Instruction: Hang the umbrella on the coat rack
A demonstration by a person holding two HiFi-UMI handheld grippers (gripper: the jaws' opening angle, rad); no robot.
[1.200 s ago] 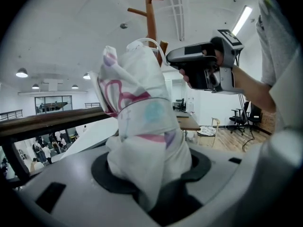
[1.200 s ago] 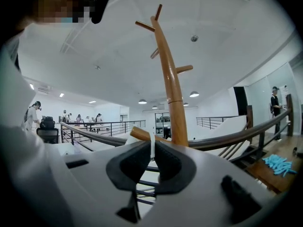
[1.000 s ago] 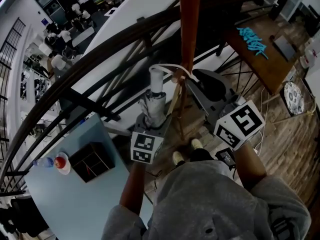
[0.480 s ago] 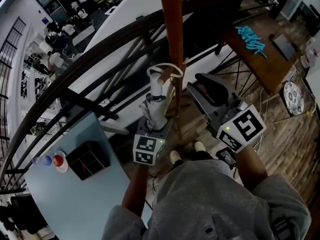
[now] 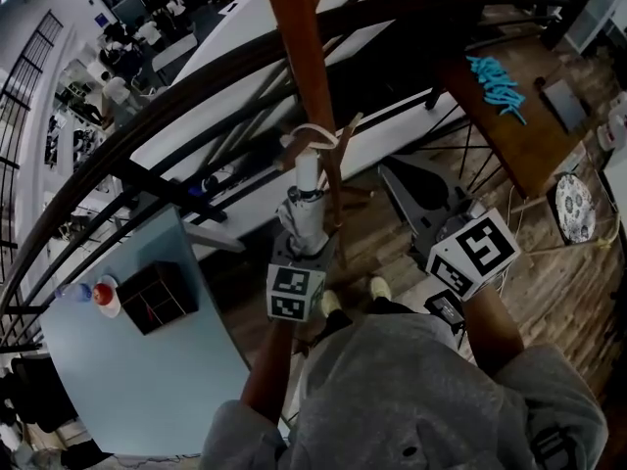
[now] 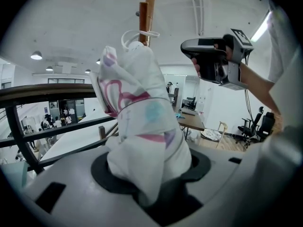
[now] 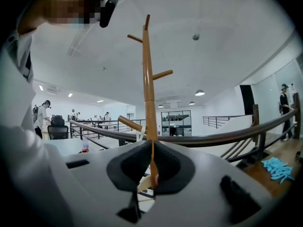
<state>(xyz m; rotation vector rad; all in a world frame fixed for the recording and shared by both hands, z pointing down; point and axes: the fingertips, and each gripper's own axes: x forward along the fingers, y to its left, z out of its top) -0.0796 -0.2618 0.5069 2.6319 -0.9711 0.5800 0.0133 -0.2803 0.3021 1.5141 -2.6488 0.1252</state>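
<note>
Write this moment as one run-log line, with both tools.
left tool: shut on umbrella | strap loop: by coat rack peg | right tool: just closed, empty

The left gripper is just in front of the coat rack. Its 2 jaws are clamped on the folded umbrella, which stands up out of them. The right gripper is to the right of the coat rack and apart from it, pointing toward it. Its 2 jaws have just closed together with nothing between them. The bare left forearm and right forearm reach forward.
</note>
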